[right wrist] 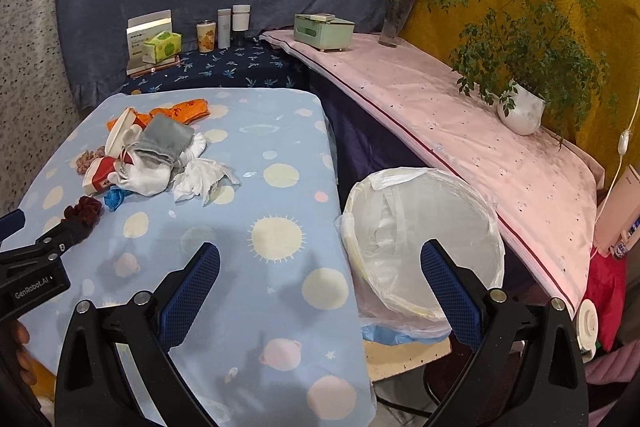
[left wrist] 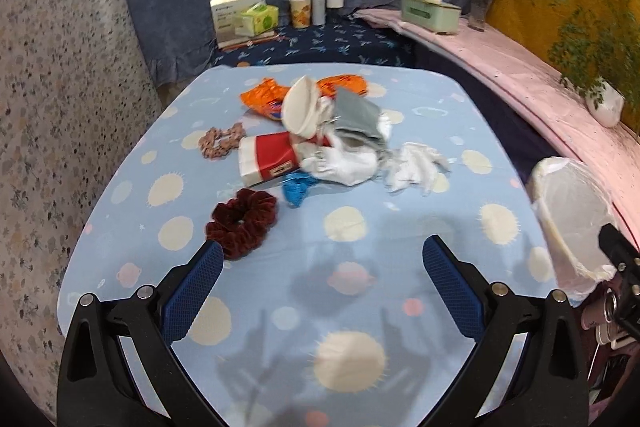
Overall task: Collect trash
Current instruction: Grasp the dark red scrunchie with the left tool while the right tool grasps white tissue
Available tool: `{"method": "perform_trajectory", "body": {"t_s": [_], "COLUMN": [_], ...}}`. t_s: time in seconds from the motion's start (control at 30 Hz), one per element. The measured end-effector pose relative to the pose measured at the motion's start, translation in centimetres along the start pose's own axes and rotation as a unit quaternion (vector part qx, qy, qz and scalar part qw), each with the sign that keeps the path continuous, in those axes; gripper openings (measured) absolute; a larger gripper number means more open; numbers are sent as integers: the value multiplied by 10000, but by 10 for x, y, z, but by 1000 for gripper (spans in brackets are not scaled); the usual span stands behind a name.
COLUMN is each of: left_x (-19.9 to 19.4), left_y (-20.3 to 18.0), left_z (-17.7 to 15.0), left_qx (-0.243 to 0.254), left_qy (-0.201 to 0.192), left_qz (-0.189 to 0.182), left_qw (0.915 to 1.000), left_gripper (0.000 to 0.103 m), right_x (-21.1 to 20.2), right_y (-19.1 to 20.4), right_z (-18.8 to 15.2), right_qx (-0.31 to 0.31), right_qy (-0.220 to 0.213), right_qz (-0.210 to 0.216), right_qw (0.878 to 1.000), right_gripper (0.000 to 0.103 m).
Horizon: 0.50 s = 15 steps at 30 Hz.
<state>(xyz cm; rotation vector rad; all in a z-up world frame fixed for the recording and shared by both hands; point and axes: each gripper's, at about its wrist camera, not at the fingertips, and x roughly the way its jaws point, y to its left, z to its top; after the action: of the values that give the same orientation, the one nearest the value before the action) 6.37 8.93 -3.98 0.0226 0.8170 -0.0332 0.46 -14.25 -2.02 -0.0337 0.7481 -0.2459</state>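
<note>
trash (left wrist: 320, 135) lying heaped toward the far left part of the tabletop (left wrist: 360, 307), on the light blue cloth printed with suns and planets: orange wrappers (left wrist: 266, 95) at the far side, a cream paper bowl (left wrist: 300, 109) tipped on edge against a grey pouch (left wrist: 356, 117), a red and white box (left wrist: 268, 161) touching white crumpled cloth (left wrist: 348, 163), crumpled white tissue (right wrist: 202, 179) at the pile's right side, a scrap of blue plastic (left wrist: 296, 189) at the near side. sitting just beside the pile, nearer the left edge, a pink scrunchie (left wrist: 220, 141) and a dark red scrunchie (left wrist: 242, 221). standing off the tabletop's right edge, close against it, a bin lined with a white bag (right wrist: 424, 239). hovering over the near part of the tabletop, left gripper (left wrist: 322, 281) spread wide, gripping nothing. hanging over the near right corner and the bin's rim, right gripper (right wrist: 320, 281) likewise gaping wide, with nothing between its blue pads (right wrist: 192, 291).
</note>
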Motion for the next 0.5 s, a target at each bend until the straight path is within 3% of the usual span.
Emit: {"method": "perform_trajectory", "body": {"t_s": [0.2,0.5], "left_x": [44,100], "left_y": [48,100], "left_z": [2,7], "left_qx": [-203,-531], "left_qy": [146,556], "left_qz": [268,23], "left_qw": [9993,9970], "left_gripper": [95,95], "right_x": [29,83], "right_y": [30,76], "right_z": [10,32], "right_qx": [78,103], "right_qy": [1,139], "right_qz": [151,425], "right_qw": [9999,9989], "right_gripper": [96,96]}}
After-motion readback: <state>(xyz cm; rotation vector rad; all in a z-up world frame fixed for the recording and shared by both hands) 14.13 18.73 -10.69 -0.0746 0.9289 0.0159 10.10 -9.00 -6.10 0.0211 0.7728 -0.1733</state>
